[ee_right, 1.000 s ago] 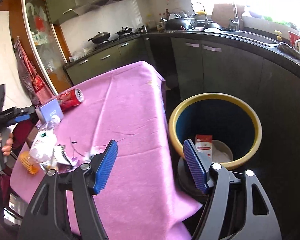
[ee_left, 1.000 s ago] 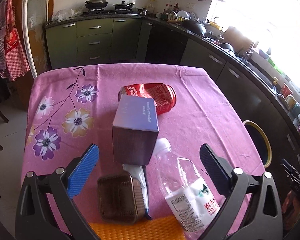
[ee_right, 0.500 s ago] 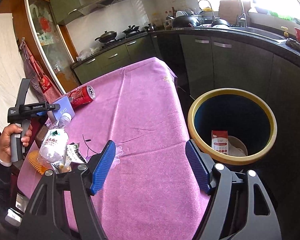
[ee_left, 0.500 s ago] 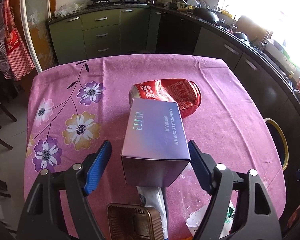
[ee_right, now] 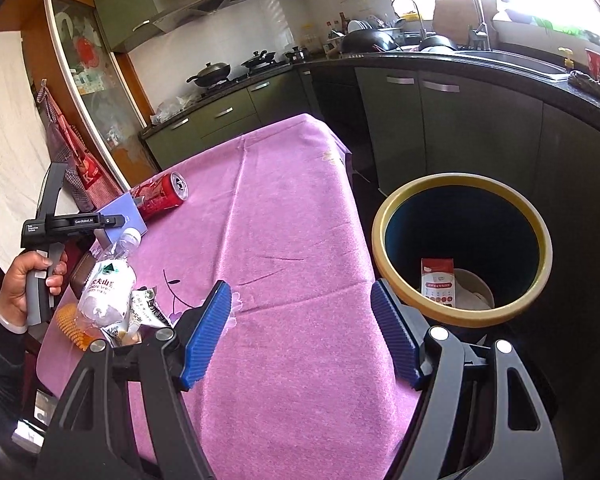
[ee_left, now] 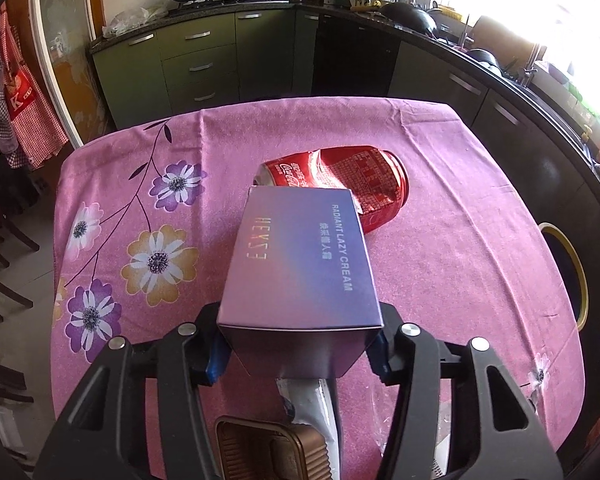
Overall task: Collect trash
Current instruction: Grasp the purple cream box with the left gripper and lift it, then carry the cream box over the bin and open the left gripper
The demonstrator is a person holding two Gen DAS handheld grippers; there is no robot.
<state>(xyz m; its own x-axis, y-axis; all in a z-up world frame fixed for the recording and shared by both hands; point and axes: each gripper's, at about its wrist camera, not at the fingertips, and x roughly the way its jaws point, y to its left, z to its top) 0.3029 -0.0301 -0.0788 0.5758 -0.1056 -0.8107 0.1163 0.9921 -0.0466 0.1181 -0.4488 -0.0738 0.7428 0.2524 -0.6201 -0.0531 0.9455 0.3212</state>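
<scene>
My left gripper [ee_left: 298, 354] is shut on a purple cream box [ee_left: 300, 264], its blue pads pressed on the box's two sides. A crushed red cola can [ee_left: 340, 178] lies just beyond the box. In the right wrist view the box [ee_right: 126, 212], can [ee_right: 160, 196] and a clear plastic bottle [ee_right: 106, 284] lie at the table's left end. My right gripper [ee_right: 300, 336] is open and empty over the near right part of the pink tablecloth [ee_right: 284, 240], beside a yellow-rimmed bin [ee_right: 462, 250] that holds a red-and-white packet [ee_right: 438, 280].
A brown plastic tray [ee_left: 272, 452] and a white wrapper [ee_left: 316, 404] lie under the left gripper. An orange ridged item [ee_right: 70, 322] and crumpled wrappers [ee_right: 140, 312] lie by the bottle. Dark cabinets [ee_right: 440, 128] stand behind the bin.
My left gripper moved forward around the purple box and closed on it. My right gripper swung slightly left over the table and stayed open.
</scene>
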